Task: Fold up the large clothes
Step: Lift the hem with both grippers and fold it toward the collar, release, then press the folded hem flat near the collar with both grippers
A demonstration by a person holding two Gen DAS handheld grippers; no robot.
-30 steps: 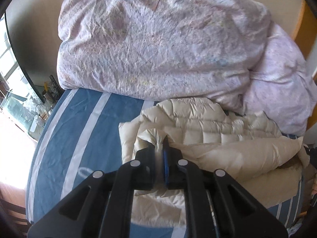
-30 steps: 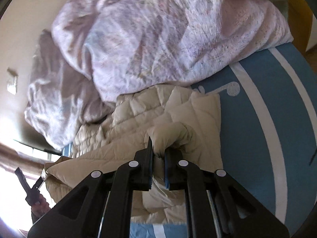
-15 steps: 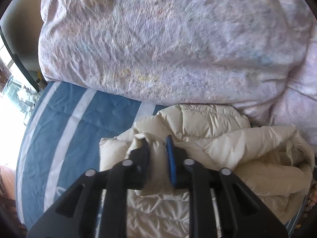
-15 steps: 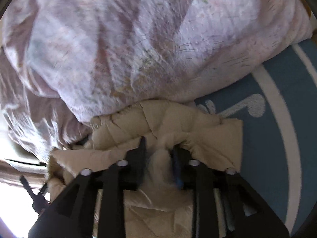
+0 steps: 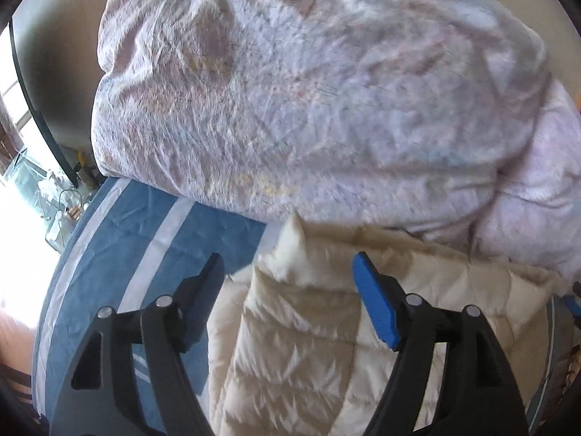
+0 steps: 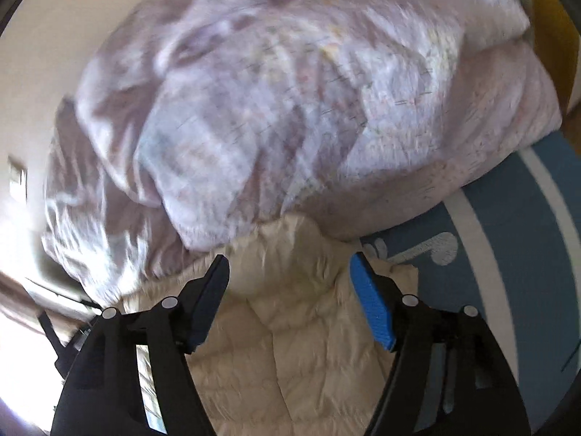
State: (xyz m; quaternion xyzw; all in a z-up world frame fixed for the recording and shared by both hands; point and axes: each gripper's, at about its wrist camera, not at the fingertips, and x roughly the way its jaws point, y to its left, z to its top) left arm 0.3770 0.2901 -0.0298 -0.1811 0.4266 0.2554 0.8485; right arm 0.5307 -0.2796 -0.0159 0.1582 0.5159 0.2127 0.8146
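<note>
Jacket corner peaks toward the duvet between opening tools.

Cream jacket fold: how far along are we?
Done: one fold is laid; the cream puffer jacket lies doubled on the blue striped bedsheet, its top edge against the pink duvet. In hand: nothing gripped. The left gripper and right gripper jaws are opening, with jacket fabric loose between them. Left: probably further folds and tidying.
</note>
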